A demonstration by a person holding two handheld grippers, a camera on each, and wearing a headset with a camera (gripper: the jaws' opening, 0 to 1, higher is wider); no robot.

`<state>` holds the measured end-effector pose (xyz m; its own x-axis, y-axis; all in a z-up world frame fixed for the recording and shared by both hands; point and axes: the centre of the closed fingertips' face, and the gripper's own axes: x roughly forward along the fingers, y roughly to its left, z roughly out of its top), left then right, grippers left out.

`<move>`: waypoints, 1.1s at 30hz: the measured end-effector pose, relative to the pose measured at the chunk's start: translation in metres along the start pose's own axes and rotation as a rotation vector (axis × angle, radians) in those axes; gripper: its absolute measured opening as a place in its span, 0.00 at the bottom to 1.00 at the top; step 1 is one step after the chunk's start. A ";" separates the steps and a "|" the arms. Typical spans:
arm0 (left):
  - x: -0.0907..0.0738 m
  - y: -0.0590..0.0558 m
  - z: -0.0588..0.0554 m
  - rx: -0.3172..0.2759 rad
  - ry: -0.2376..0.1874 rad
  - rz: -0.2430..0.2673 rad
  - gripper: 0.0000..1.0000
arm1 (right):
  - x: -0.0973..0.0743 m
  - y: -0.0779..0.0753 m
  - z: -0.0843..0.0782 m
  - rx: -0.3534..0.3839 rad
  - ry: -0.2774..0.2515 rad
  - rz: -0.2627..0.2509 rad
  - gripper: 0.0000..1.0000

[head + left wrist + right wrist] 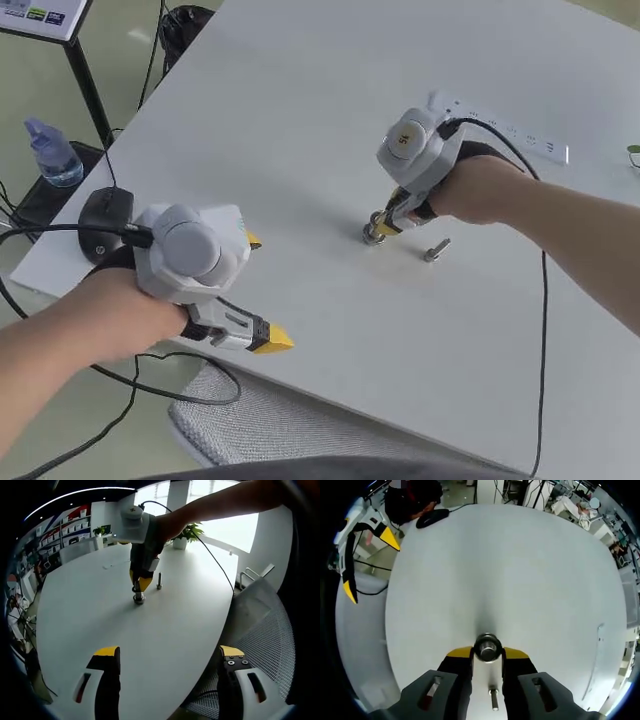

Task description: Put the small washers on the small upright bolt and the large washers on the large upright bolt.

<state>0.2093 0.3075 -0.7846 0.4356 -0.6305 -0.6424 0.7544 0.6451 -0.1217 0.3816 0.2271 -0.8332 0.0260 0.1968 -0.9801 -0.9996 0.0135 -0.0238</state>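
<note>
Jaws of right gripper [385,228] flanked large bolt [487,647], clamp unclear; small bolt [436,250] just beside; left gripper [168,652] hovered, jaws wide apart.

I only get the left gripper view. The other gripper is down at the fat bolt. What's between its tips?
Observer: In the right gripper view, the right gripper has its yellow tips either side of a washer on the large bolt; whether it squeezes, I cannot tell.
Operator: What's near my gripper?
Observer: The head view shows a black mouse on the table, at its near corner.
Operator: And past the edge?
Observer: A blue spray bottle stands lower, off the table.
</note>
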 end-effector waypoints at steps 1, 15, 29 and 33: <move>0.000 0.000 0.000 0.000 0.000 0.001 0.79 | 0.001 0.000 0.000 0.001 -0.001 0.000 0.21; -0.004 0.002 0.001 -0.001 -0.007 0.013 0.79 | 0.020 -0.005 -0.003 0.005 0.010 -0.006 0.21; -0.005 0.001 -0.005 -0.004 0.001 0.011 0.79 | 0.023 -0.001 -0.005 0.007 0.011 -0.007 0.21; -0.005 0.001 -0.005 -0.006 0.000 0.014 0.79 | 0.027 -0.003 -0.005 0.004 0.014 -0.007 0.21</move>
<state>0.2057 0.3133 -0.7853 0.4459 -0.6217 -0.6440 0.7453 0.6563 -0.1176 0.3851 0.2271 -0.8602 0.0328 0.1824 -0.9827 -0.9994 0.0187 -0.0299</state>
